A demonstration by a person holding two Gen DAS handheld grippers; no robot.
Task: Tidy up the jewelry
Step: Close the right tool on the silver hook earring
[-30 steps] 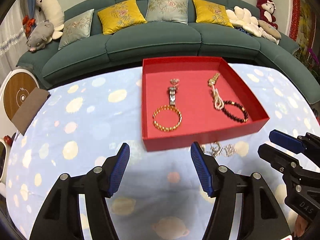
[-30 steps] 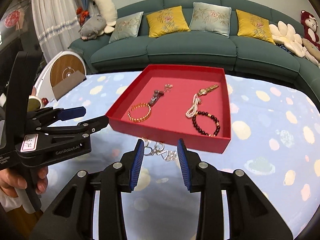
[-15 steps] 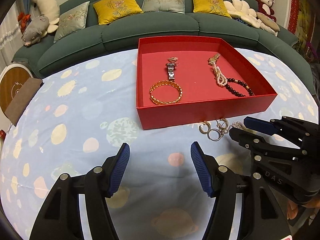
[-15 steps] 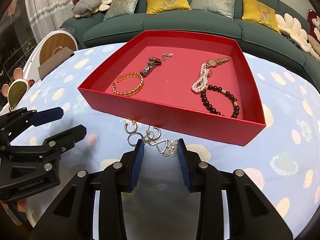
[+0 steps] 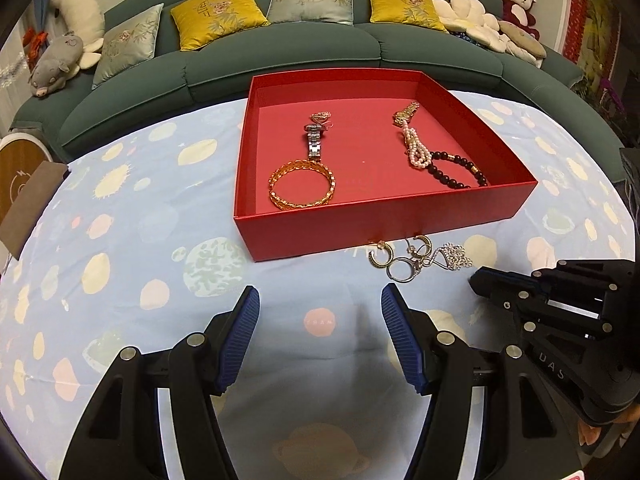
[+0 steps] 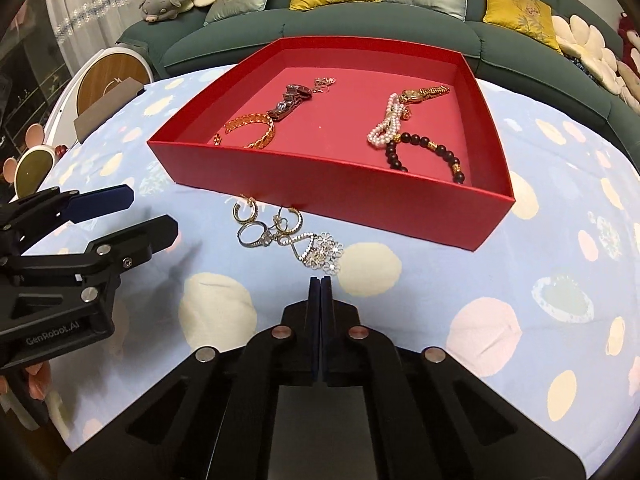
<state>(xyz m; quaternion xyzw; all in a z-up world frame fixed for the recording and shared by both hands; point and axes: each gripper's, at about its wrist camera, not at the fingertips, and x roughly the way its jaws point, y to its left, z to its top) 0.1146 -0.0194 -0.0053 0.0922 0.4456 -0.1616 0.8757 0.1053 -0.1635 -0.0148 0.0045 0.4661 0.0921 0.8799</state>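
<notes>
Left gripper (image 5: 316,322): I am holding it low over the cloth in front of the box; its ribbed blue pads (image 5: 236,338) are standing wide apart, holding nothing.

Table cloth (image 5: 132,248): I am working over soft pale-blue fabric printed with cream, pink and green planet blobs; small pieces will probably sink into it a little.

Red box (image 5: 380,226): I am looking at a shallow, square, stiff card tray with matte walls, sitting on the cloth behind the loose pieces.

In the box, left: a rigid gold filigree bangle (image 5: 302,184) is lying flat, touching a steel link watch band (image 5: 315,140).

In the box, right: a looped pearl strand (image 5: 416,146) is overlapping a dark bead bracelet (image 5: 456,170), with a small gold watch (image 5: 406,112) behind them.

Loose jewelry (image 6: 286,230): two gold hoop earrings, a silver ring and a sparkly silver chain with a flower pendant are lying tangled on the cloth, just in front of the box's near wall.

Handling: I am judging these light, thin, slippery and easily bent; the chain is limp and may drag its neighbours along. I would pinch the pendant cluster (image 6: 326,254) or a hoop's band, not the fine chain.

Right gripper (image 6: 320,280): I am pointing it at the pendant, tips just short of it; the pads are pressed together with nothing between them.
</notes>
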